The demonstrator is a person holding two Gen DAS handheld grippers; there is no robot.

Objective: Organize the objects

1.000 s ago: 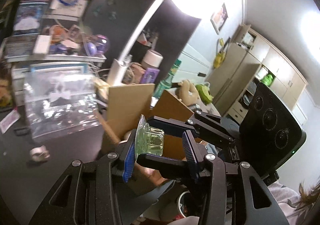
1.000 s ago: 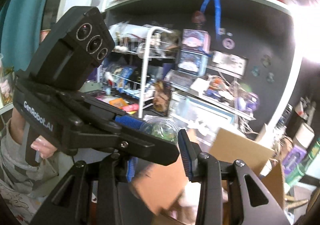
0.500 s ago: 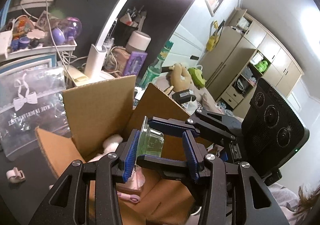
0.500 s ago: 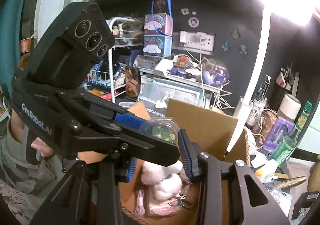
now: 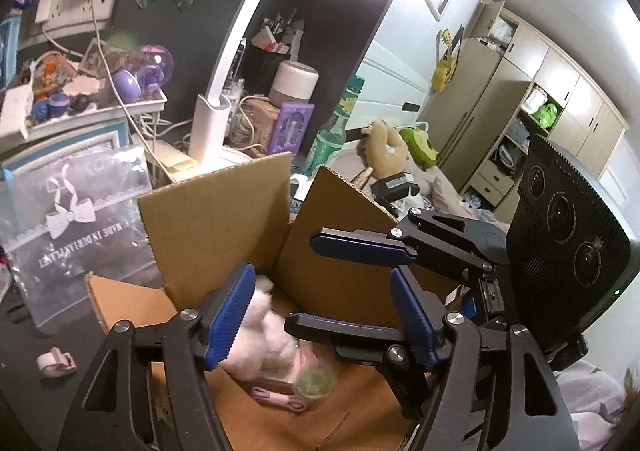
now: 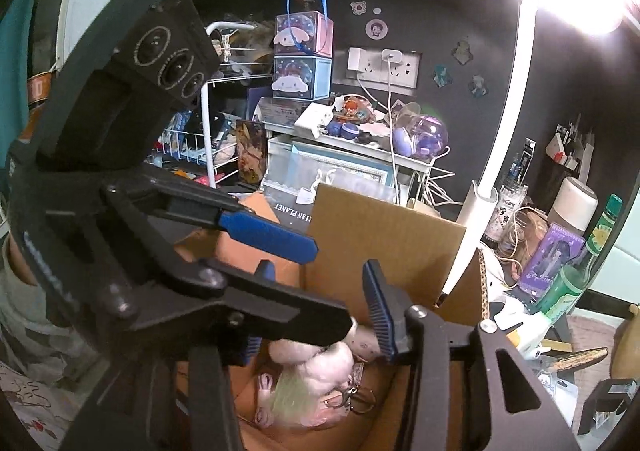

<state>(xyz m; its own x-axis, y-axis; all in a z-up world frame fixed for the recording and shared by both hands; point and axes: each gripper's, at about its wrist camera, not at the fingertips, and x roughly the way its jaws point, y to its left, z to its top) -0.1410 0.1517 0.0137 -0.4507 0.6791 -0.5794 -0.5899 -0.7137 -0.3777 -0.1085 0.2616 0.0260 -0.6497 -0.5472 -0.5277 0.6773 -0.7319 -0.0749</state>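
An open cardboard box (image 5: 216, 219) stands on the dark desk, flaps up; it also shows in the right wrist view (image 6: 384, 243). Inside lie a white-pink plush toy (image 5: 264, 335), a pink strap and a small clear green capsule (image 5: 316, 381), blurred. In the right wrist view the plush (image 6: 320, 375) and a keyring lie at the box bottom. My left gripper (image 5: 320, 315) is open and empty above the box. My right gripper (image 6: 316, 307) is open and empty, crossing the left one over the box.
A white desk lamp (image 5: 208, 123) stands behind the box. A clear printed bag (image 5: 76, 219) leans at its left. A green bottle (image 5: 332, 135), a purple box (image 5: 290, 127) and a cluttered white shelf (image 6: 352, 139) stand behind. A small white clip (image 5: 56, 361) lies on the desk.
Both grippers held the clear green capsule between them; both have opened and the capsule has dropped into the box. The grippers also moved down over the box.
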